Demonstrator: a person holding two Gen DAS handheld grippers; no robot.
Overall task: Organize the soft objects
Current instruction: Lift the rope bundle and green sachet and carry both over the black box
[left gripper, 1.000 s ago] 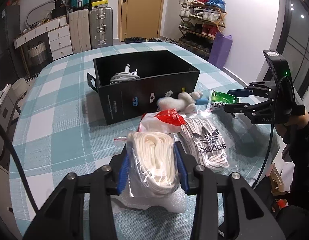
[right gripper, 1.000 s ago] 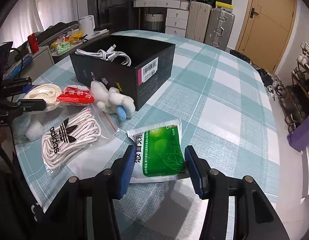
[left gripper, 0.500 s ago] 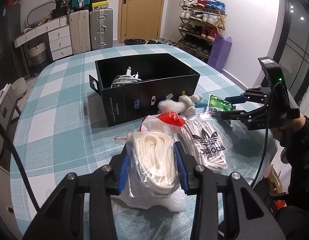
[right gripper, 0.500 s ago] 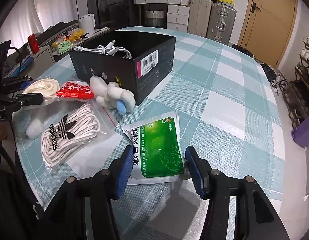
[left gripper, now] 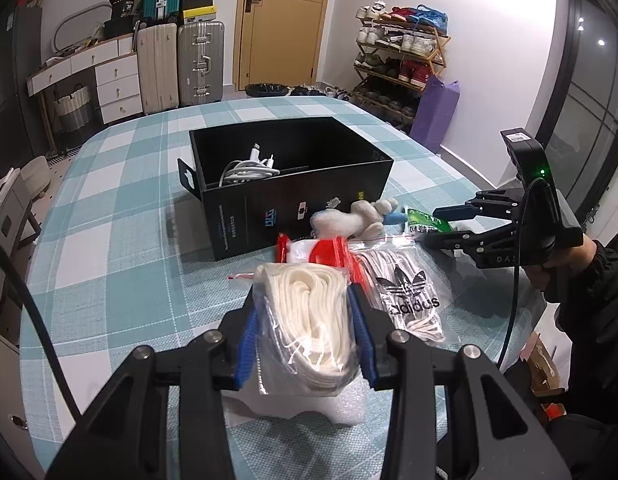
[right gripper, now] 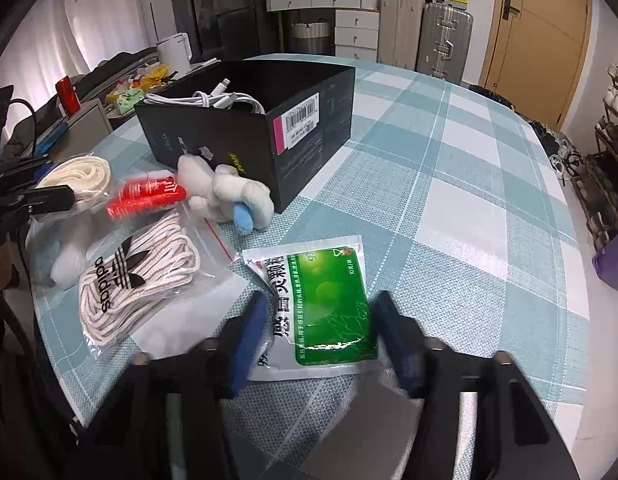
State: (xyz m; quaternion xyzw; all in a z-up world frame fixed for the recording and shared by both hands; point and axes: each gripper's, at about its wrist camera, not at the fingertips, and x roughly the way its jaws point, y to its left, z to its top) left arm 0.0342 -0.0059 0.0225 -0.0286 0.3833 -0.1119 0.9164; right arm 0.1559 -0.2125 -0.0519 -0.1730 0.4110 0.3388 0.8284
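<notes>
My left gripper (left gripper: 305, 308) is shut on a clear bag of white laces (left gripper: 309, 316), held just above the table near its front edge. My right gripper (right gripper: 321, 316) is open and low, its fingers straddling a green and white sachet (right gripper: 325, 300) lying flat. An Adidas lace bag (right gripper: 129, 280), a red and white packet (right gripper: 145, 198) and a white plush toy (right gripper: 225, 196) lie between them. A black open box (left gripper: 285, 176) behind holds white cables (left gripper: 245, 168).
The round table has a teal checked cloth (right gripper: 449, 200). White foam wrap (left gripper: 309, 400) lies under the left gripper. Suitcases (left gripper: 181, 64), drawers and a shoe rack (left gripper: 401, 64) stand beyond the table. The right gripper also shows in the left wrist view (left gripper: 445, 224).
My right gripper has moved forward and down so its fingers now flank the green sachet. My left gripper still holds the white lace bag, slightly further back from the box.
</notes>
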